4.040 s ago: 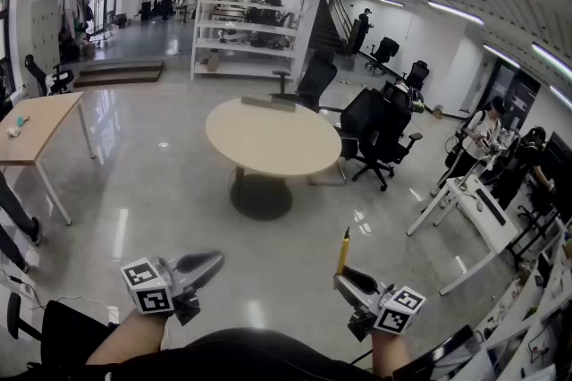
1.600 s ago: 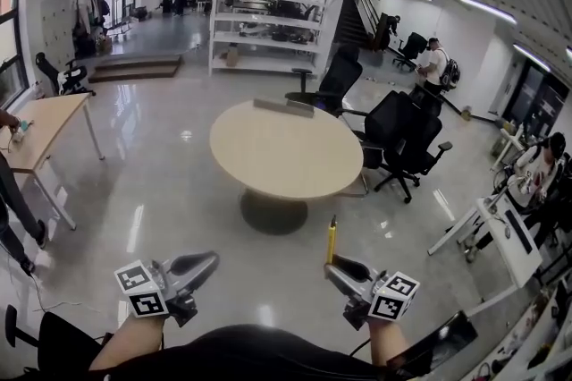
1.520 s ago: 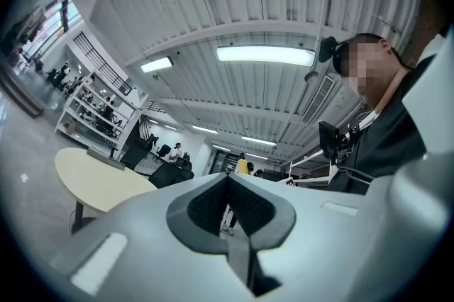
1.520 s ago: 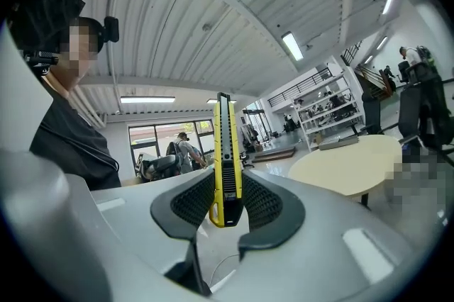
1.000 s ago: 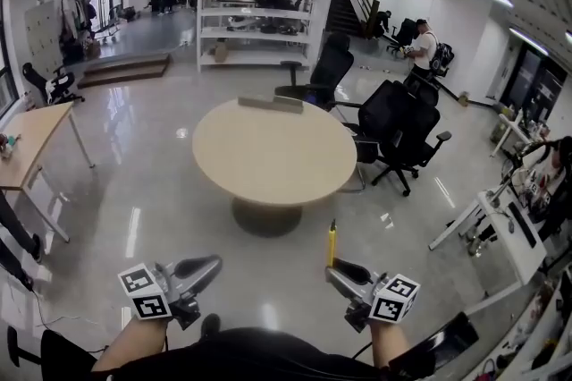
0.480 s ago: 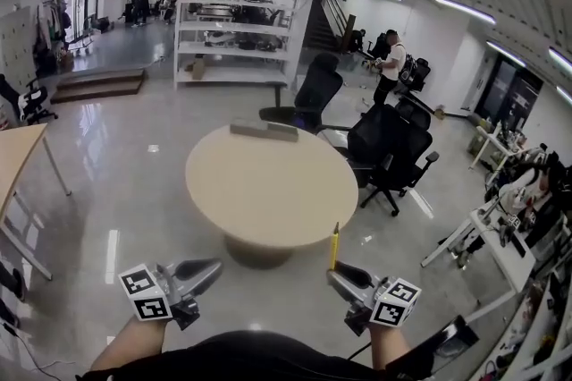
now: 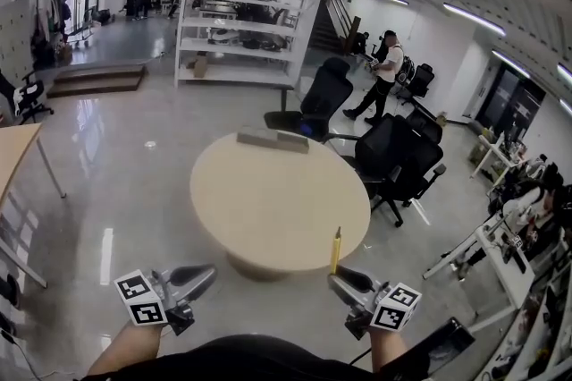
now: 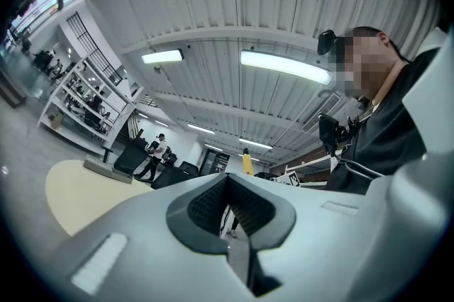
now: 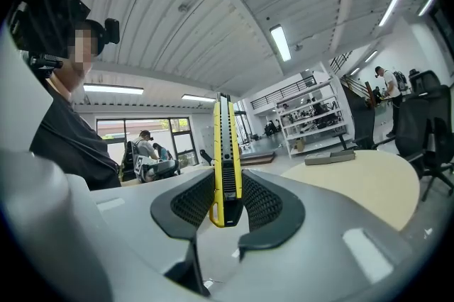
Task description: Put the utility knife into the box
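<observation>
The right claw [image 7: 339, 280] is clamped on the utility knife [image 7: 336, 250], low and right of centre in the head view. In the right gripper view, its ribbed pads [image 9: 195, 203] press both flat sides of the yellow-and-black knife [image 9: 225, 159], which stands upright between them with its long end pointing up and away. The left claw [image 7: 204, 275], low and left in the head view, carries nothing. In its own view the left claw [image 8: 228, 183] has its tips drawn together, with only a thin slit behind them. Both claws hang in the air at the bottom of the frame, over the glossy floor [image 7: 134, 191] and short of the round beige surface [image 7: 277, 200] at mid-frame. On that surface's far edge lies a long, flat grey box [image 7: 273, 139] – well apart from the knife, and closed or open I cannot tell. Two black office chairs [image 7: 398, 160] stand just right of the surface. Further up, white shelving [image 7: 237, 21] fills the top centre, and a person with a backpack [image 7: 384, 71] walks at upper right.
</observation>
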Demonstrator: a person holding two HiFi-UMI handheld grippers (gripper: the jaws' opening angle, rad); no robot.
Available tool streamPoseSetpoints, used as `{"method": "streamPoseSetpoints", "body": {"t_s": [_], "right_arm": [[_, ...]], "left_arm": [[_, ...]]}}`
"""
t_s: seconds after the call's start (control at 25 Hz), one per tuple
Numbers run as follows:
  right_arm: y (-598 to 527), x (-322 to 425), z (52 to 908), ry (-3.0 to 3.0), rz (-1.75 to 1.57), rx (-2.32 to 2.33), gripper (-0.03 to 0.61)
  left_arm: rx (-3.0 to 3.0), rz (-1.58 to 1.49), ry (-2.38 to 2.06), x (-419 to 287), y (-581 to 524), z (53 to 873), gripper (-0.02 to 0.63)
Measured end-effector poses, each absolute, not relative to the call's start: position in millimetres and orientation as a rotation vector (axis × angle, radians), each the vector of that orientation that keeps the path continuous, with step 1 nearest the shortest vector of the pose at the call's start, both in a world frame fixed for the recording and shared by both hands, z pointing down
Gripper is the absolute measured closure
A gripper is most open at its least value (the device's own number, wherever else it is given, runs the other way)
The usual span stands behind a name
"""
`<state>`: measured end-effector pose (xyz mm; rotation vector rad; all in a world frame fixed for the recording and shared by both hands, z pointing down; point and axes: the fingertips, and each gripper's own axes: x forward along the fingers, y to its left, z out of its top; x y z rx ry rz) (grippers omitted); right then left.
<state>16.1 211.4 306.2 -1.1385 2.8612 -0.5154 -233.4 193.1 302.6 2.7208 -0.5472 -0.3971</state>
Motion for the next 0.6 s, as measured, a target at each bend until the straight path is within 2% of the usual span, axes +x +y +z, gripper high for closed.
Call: {"method": "streamPoseSetpoints", "body": {"t_s": [0.24,0.6], "right_arm": [[155,50,327,2.848,-0.557,-1.111,0.443],[33,154,327,2.932,-0.527,-0.908,0.443]], "left_arm": [[2.701,-0.354,-0.556,-197,143,319,0.615],[2.708,-0.358,-0.727,-83,60,305,0.615]]}}
